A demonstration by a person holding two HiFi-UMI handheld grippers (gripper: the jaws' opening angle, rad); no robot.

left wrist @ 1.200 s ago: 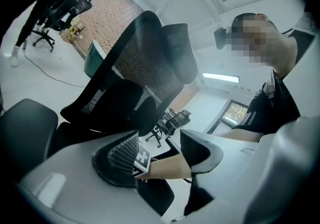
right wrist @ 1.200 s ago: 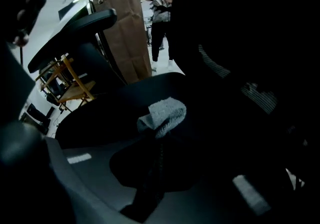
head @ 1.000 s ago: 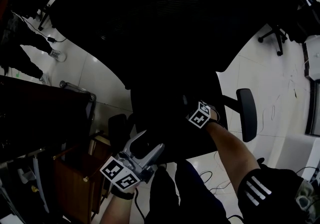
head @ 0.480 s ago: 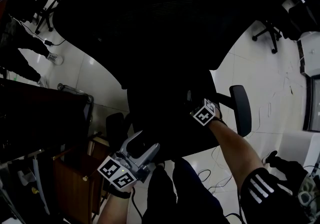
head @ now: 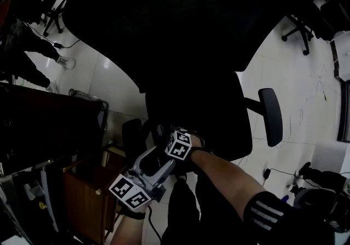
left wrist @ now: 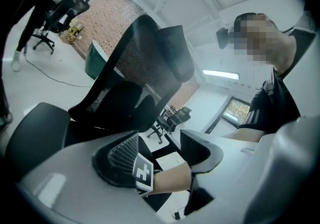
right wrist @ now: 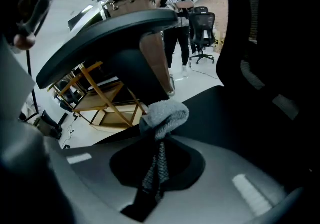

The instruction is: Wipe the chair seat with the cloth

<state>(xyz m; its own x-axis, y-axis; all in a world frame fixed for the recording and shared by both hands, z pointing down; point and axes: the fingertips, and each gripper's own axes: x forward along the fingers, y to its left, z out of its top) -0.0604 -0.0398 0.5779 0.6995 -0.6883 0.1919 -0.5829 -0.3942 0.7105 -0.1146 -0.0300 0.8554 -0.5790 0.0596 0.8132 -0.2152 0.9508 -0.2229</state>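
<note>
The black office chair's seat (head: pixel 210 121) fills the middle of the head view, very dark. My right gripper (head: pixel 165 133) is low over the seat's front left corner, close to the left armrest (head: pixel 130 135). In the right gripper view its jaws are shut on a grey cloth (right wrist: pixel 163 113), which bunches out past the tips just above the black seat (right wrist: pixel 225 113). My left gripper (head: pixel 158 157) hangs below the seat's front edge, just under the right one. It is open (left wrist: pixel 157 150), nothing held, and the right forearm (left wrist: pixel 170 180) shows between its pads.
The tall mesh backrest (head: pixel 180 19) stands behind the seat, and the right armrest (head: pixel 270 117) sticks out at the side. A wooden cabinet (head: pixel 87 189) and a dark desk (head: pixel 49 123) stand at the left. Other chairs (head: pixel 298 36) and a standing person (right wrist: pixel 172 3) are farther off.
My right gripper has swept with the cloth from the seat's right front to its left front corner. The left gripper has hardly moved.
</note>
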